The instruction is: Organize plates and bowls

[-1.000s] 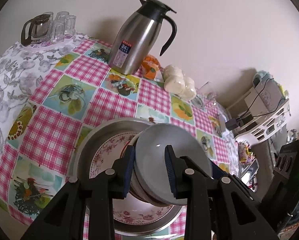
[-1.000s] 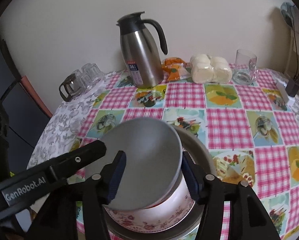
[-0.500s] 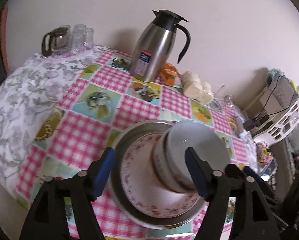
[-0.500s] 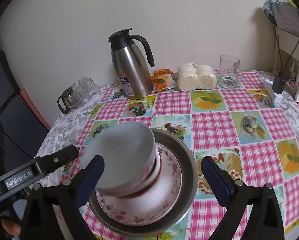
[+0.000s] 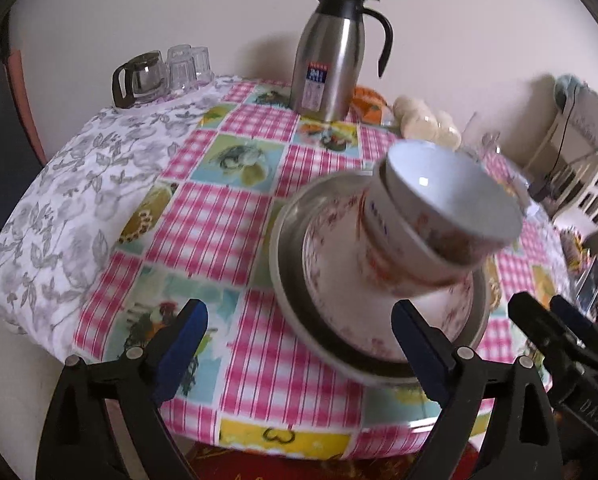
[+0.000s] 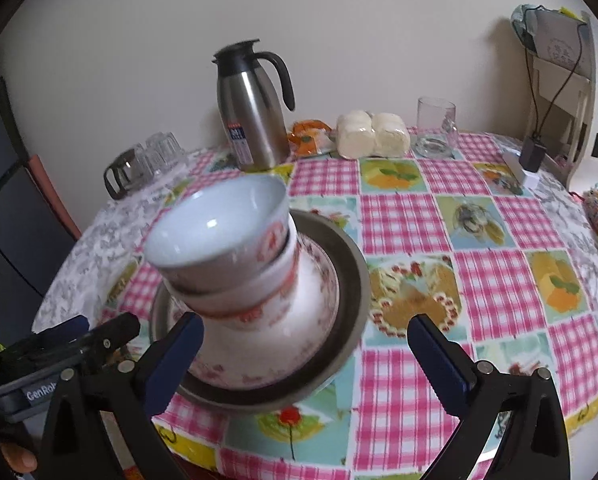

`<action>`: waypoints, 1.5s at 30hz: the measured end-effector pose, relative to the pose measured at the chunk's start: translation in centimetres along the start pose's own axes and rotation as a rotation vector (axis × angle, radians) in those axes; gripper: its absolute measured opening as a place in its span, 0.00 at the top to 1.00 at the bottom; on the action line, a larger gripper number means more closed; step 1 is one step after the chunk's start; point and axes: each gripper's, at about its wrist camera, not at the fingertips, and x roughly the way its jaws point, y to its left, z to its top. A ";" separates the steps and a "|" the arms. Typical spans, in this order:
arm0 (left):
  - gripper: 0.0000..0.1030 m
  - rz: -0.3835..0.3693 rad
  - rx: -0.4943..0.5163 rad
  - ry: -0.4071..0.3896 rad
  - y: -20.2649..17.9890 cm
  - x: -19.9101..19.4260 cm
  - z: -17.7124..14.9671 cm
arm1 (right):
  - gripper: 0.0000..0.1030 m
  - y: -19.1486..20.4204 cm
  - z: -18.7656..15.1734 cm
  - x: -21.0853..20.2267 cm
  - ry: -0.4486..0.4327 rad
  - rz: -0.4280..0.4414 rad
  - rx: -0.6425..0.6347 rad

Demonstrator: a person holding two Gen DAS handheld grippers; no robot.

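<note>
A stack of white bowls with red patterns (image 5: 439,216) (image 6: 227,236) stands on a floral plate (image 5: 451,316) (image 6: 315,312) inside a round metal pan (image 5: 295,312) (image 6: 351,300) near the table's front edge. My left gripper (image 5: 299,344) is open and empty, pulled back in front of the pan. My right gripper (image 6: 305,352) is open and empty, also back from the stack. Each gripper shows at the edge of the other's view.
A steel thermos jug (image 5: 331,52) (image 6: 255,116), a glass pot with glasses (image 5: 159,72) (image 6: 143,160), wrapped white rolls (image 6: 373,134), an orange packet (image 6: 309,138) and a drinking glass (image 6: 435,126) stand along the back. A white chair (image 6: 575,80) stands at the right.
Both grippers opened wide, let go of the top bowl and drew back from the stack toward the table's front edge. The bowl stays on the stack.
</note>
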 end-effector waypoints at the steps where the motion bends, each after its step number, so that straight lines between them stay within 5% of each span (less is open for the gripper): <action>1: 0.09 0.013 0.010 0.004 -0.1 0.0 -0.3 | 0.00 -0.1 -0.3 0.0 0.003 -0.010 -0.003; 22: 0.09 0.147 0.074 0.053 -0.9 -0.8 -3.9 | 0.00 -0.9 -5.1 -0.7 0.068 -0.096 -0.030; 45: 0.09 0.160 0.079 0.137 -0.7 0.7 -3.9 | 0.00 -1.3 -5.4 -0.3 0.088 -0.111 -0.033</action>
